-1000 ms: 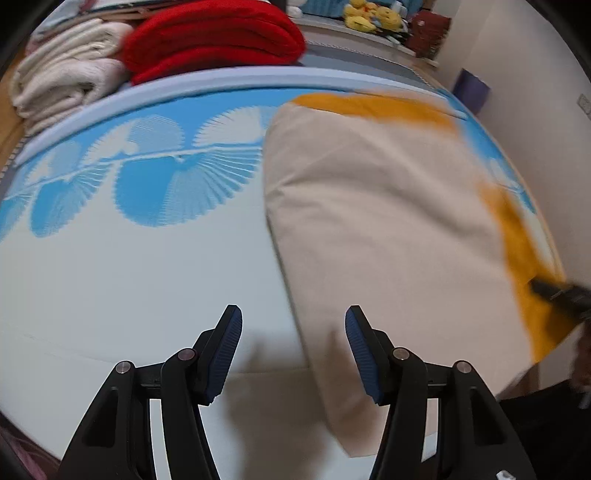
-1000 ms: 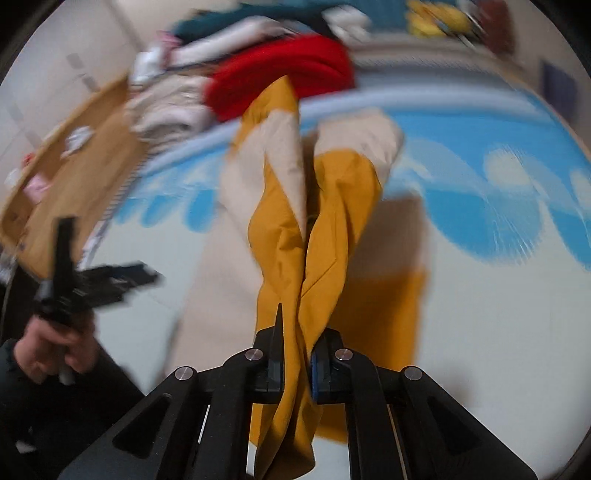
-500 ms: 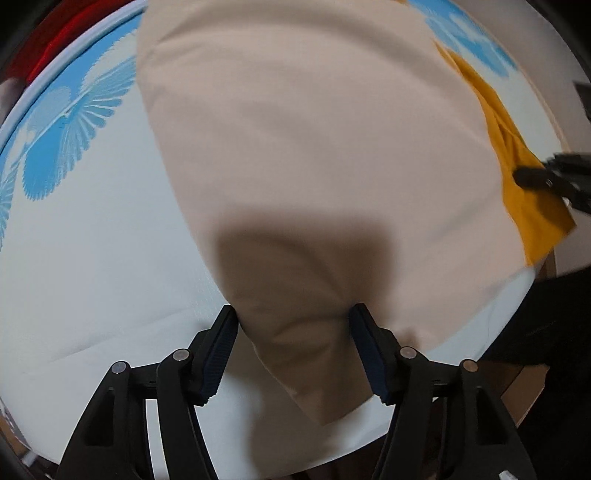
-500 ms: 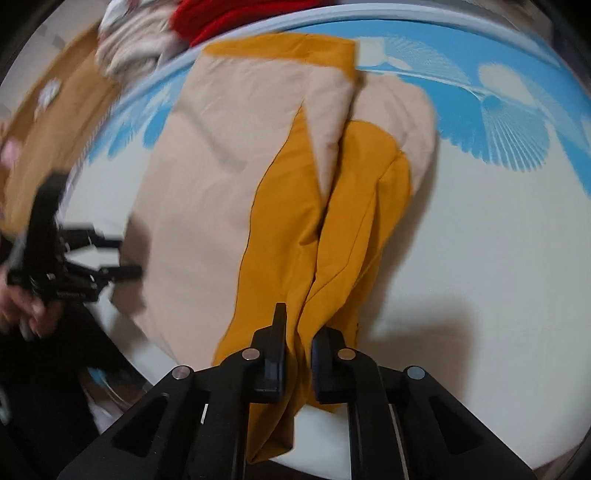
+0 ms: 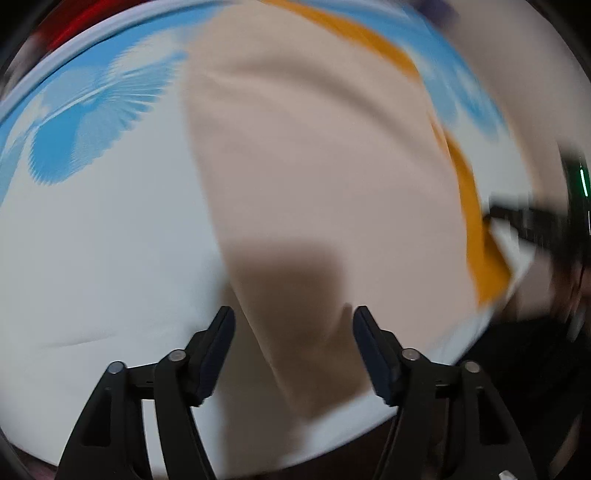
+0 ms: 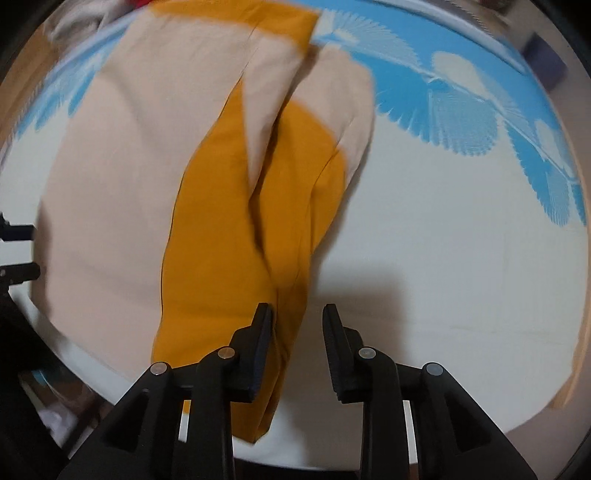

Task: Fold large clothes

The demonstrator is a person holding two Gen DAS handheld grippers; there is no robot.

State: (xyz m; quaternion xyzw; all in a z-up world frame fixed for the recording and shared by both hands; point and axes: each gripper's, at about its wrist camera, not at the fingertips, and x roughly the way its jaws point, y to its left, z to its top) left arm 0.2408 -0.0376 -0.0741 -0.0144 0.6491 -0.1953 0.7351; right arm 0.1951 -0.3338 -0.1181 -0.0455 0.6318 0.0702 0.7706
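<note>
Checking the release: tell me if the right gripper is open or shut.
Open, jaws opening. The right gripper has a gap between its pads; the garment lies loosely there.

A white bed sheet (image 6: 461,258) with a blue feathery fan pattern (image 6: 461,122) fills the scene; a pale wall (image 5: 517,74) stands behind.

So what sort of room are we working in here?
Probably a home, likely a bedroom: the beige-and-mustard garment lies on a blue-patterned white cover, with red fabric beyond it.
</note>
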